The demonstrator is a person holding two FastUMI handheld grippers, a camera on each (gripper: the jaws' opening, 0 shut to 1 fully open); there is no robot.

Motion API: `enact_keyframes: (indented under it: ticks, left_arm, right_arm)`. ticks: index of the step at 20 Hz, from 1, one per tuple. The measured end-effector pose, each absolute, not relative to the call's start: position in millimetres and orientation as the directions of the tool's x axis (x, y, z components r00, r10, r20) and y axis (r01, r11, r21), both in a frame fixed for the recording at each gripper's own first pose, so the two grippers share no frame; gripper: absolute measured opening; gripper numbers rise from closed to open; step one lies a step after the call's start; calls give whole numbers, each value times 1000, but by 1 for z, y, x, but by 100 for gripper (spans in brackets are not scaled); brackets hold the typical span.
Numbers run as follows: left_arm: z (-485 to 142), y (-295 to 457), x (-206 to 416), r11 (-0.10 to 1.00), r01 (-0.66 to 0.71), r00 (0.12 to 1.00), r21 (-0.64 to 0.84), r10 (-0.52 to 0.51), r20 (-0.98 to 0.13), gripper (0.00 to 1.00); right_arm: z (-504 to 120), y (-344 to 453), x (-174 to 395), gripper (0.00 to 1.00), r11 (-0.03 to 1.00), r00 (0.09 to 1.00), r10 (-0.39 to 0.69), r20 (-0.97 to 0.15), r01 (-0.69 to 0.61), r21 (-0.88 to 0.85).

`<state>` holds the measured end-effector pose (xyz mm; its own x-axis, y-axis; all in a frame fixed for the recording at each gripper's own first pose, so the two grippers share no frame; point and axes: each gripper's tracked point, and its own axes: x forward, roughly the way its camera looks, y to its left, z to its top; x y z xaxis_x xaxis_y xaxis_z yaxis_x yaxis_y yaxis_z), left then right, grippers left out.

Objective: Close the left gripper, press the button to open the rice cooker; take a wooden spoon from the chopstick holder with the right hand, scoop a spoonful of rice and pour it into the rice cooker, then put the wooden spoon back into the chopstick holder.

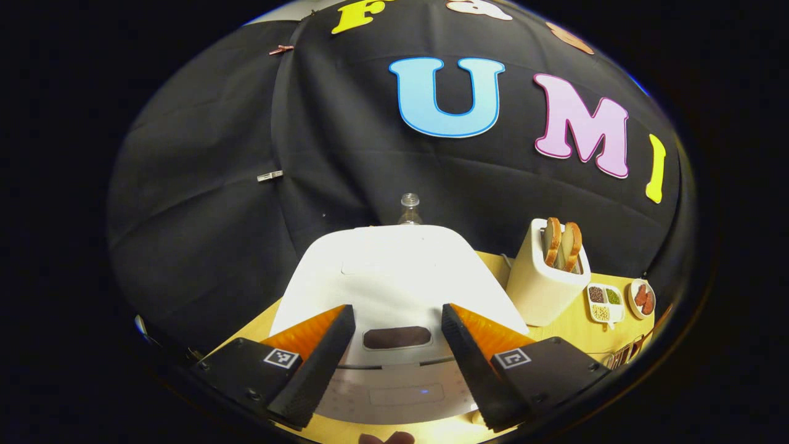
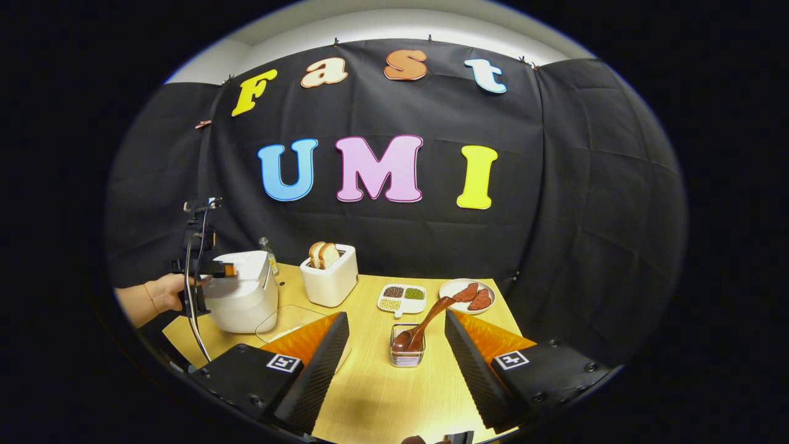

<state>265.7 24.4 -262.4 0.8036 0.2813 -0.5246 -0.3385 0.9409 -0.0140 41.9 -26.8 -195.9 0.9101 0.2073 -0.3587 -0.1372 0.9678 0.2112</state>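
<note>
Hovering wide open and holding nothing, the left tongs (image 1: 397,345) sit over the closed white rice cooker (image 1: 394,277). The right tongs (image 2: 397,345), also wide open, face the brown wooden spoon (image 2: 425,320) standing in the small wire chopstick holder (image 2: 407,354) on the light wooden bench (image 2: 376,382).

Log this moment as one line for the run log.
stage: pre-press | left gripper: open, over rice cooker, lid shut | right gripper: open, facing wooden spoon in chopstick holder
</note>
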Motion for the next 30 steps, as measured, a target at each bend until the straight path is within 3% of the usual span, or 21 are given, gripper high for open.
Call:
enact_keyframes:
  ticks: [4,16,20,30]
  left_arm:
    - [-277,24,261,938,-346,780,-22,275,-563,100]
    - [-266,24,257,954,-299,832,-8,257,-492,99]
    - [-237,32,244,960,-280,884,-19,250,-396,97]
    - [-127,28,162,992,-116,980,-46,107,-168,96]
  right_arm:
    - [-196,-30,47,98,961,910,212,-355,-128,245]
    - [-193,-26,38,98,962,913,217,-346,-141,232]
    - [-191,-24,37,98,964,914,212,-346,-137,228]
    - [-155,1,42,98,967,942,206,-264,-154,205]
